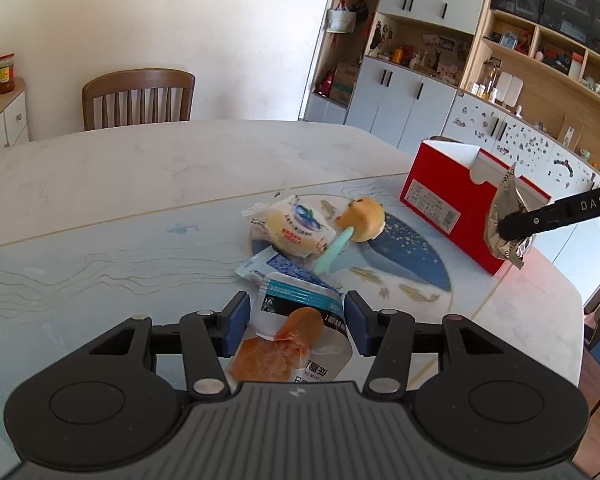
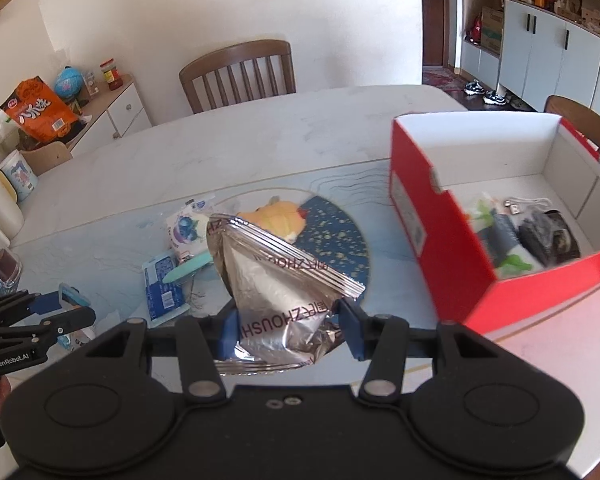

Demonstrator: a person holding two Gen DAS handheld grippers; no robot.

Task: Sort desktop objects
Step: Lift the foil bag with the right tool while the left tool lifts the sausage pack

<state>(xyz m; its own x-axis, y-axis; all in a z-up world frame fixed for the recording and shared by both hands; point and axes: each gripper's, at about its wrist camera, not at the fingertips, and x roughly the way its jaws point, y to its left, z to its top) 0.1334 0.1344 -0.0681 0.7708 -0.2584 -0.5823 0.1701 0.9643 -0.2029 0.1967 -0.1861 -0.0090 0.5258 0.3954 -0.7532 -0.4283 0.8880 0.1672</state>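
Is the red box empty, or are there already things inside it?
Not empty. The right wrist view looks into the open red box: several small items lie on its white floor. They are too blurred to name.

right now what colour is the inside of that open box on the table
White inside, red outside; the box shows best in the right wrist view.

Bench: pale marbled top with rounded corners; the near part carries a light blue printed mat with wavy lines and a dark blue circular patch. Lying on the mat: a blueberry-print bread packet, touching a yellow plush toy just beside it; a mint-green flat stick leaning across both; a blue-and-white wrapper in front of the bread packet. An open red box with white interior stands on the bench at the right, holding several small items, blurred.
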